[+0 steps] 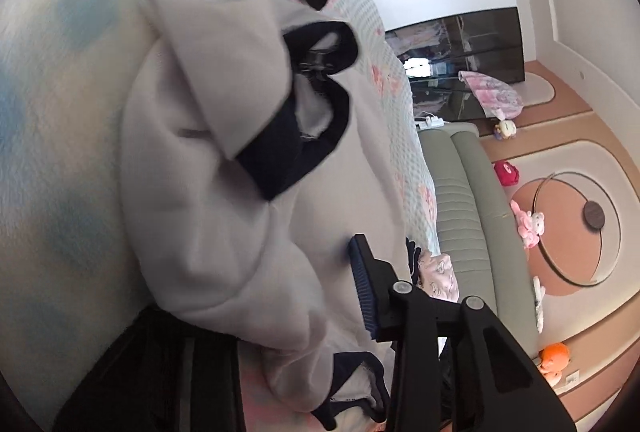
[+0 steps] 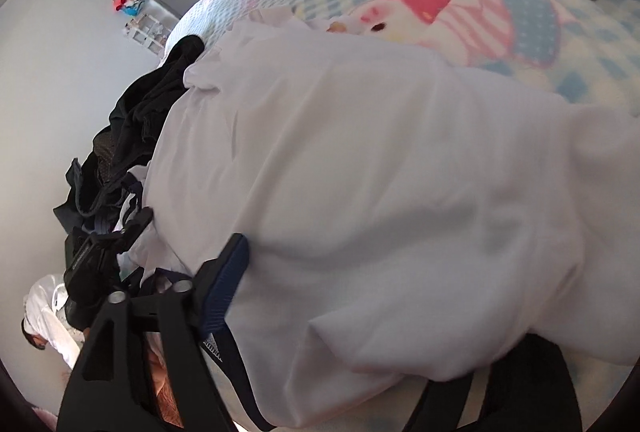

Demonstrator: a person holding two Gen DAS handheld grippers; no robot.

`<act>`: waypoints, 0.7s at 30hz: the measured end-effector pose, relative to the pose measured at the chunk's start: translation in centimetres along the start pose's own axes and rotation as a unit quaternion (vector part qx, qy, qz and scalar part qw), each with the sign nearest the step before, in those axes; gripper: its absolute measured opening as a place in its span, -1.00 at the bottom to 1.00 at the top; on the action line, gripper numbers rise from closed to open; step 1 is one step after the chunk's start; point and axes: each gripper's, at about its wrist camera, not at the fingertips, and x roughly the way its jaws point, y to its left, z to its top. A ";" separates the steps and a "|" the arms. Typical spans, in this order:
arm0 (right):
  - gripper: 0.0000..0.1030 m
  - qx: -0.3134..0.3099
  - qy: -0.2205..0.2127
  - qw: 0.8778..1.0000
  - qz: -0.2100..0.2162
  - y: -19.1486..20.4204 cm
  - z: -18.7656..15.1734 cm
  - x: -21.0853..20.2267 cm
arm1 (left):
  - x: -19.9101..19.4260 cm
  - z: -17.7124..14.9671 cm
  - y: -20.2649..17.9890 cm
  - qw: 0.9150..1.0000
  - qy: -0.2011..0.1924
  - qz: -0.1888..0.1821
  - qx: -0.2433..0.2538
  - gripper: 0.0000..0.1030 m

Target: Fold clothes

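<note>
The white shirt (image 2: 380, 192) is draped across both grippers' fingers (image 1: 362, 292), stretched between them; grip state cannot be told

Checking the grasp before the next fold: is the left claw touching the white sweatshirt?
Touching. The left wrist view shows the claw's blue finger pad pressed flat against the white sweatshirt, with fabric bulging around it; the other finger is hidden by cloth.

A white garment (image 2: 360, 192) with dark navy trim (image 1: 280, 156) lies bunched and partly folded on a checked blue bedspread with pink cartoon prints (image 2: 460, 8). In the left wrist view its navy-edged collar (image 1: 320, 72) gapes open, and 1 sleeve fold lies across the body. A pile of dark clothes (image 2: 132, 136) sits just beside its far edge.
</note>
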 end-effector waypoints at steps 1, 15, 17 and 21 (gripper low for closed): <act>1.00 -0.008 0.009 1.000 0.004 0.3 0.1 0.6 | 0.2 0.0 0.3 1.000 0.001 0.002 -0.005 -0.35; -0.75 -0.064 -0.122 0.990 0.041 6.4 0.3 -12.1 | -10.5 -1.0 -14.4 0.974 -0.085 0.017 0.208 -0.92; -0.75 -0.060 -0.146 0.985 0.074 7.2 0.0 -14.9 | -13.0 -1.3 -16.7 0.967 -0.103 0.014 0.232 -0.92; -0.75 -0.045 -0.179 0.975 0.126 8.0 -0.8 -19.6 | -15.2 -2.8 -20.0 0.964 -0.091 0.000 0.249 -0.92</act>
